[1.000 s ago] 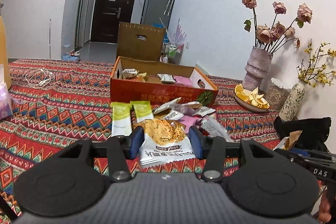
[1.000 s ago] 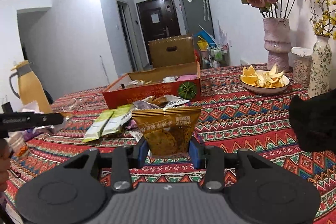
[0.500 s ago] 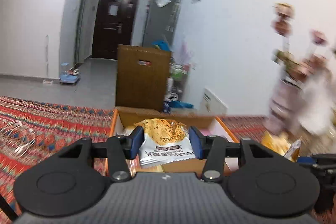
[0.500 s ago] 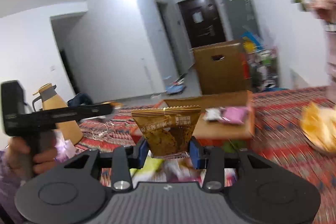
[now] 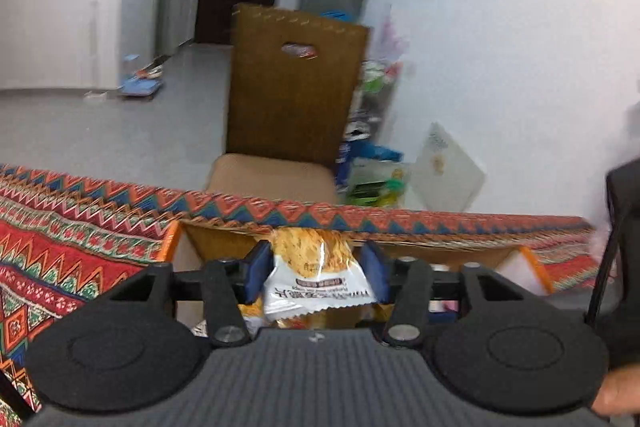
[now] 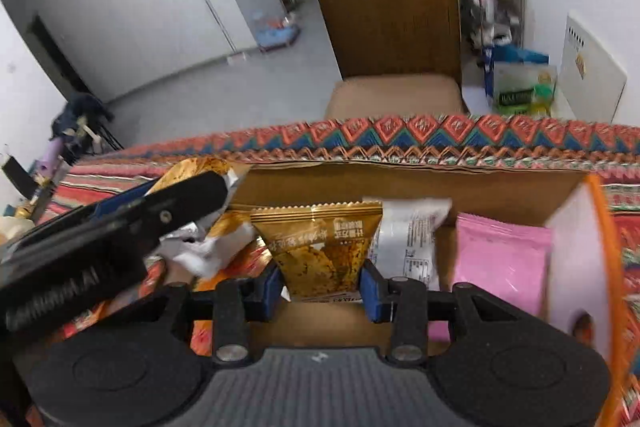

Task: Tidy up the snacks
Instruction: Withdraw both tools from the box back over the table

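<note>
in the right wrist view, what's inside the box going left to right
left gripper with its white-and-gold snack packet → brown-gold snack packet between the right gripper pads → white packet → pink packet → box's white end wall

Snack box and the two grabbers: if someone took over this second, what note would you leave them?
Left gripper: jaws opening, white biscuit packet loose between them, above the orange box.
Right gripper: jaws starting to open, pads still touching the gold packet, which hangs inside the box.
Done: a pink packet and a white wrapper already lie in the box.
Left: let both packets drop in, then pull back. Any snacks still loose on the tablecloth are out of view here, so check.
</note>
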The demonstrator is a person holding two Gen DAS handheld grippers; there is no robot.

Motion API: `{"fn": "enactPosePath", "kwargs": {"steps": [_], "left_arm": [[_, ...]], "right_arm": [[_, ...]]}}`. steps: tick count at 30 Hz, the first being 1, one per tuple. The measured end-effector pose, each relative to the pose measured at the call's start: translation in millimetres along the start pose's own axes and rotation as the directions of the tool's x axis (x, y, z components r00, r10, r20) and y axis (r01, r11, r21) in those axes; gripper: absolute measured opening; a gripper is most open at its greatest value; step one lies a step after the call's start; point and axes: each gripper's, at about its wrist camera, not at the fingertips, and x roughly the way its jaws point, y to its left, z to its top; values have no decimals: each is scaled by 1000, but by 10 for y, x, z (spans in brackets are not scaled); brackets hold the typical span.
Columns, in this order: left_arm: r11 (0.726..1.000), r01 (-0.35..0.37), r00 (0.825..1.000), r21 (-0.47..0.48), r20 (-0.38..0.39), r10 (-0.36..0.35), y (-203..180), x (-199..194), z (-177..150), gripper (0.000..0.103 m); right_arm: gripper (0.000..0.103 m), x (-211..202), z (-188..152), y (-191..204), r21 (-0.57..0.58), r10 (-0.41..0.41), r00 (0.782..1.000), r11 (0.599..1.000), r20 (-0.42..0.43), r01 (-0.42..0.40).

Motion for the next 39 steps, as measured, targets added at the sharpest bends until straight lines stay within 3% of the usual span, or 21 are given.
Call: {"fn": "enactPosePath", "kwargs": {"steps": [6,13,17,20,24,26,33,37,39], "left_arm": [[999,29,999,-19,18,-29,99,-31,-4,71],[1000,23,999,4,38,-23,154,-587,126,72],[996,-1,999,84,38,-2,18,-1130,171,87],[992,-25,998,124,54,19,-81,-1610,174,87],[989,-13,998,149,67,3,-195,-2280,112,93],[984,0,996,178,84,-15,-272,-2658,19,97],[960,110,981,259,125,-147,-430,-3756,-705,103],[955,100,977,277,154,-147,-486,-4129,-1187,103],[954,53,977,296,181,-111,-551,-4242,-1428,103]], "right_arm": [[74,-4,-25,164,-50,-15,1000,999,24,16],[75,-638,-59,184,-89,-84,991,992,100,93],[76,-1170,-228,186,-111,-113,986,986,124,127],[82,-1620,-420,216,-139,-129,981,979,148,149],[85,-2248,-740,302,-185,-155,969,964,193,191],[93,-2550,-939,354,-204,-157,962,958,222,203],[102,-3421,-1870,394,-222,-121,928,953,352,208],[103,-3753,-2504,383,-219,-74,901,958,428,183],[103,-3870,-2846,359,-216,-50,883,962,466,168]]}}
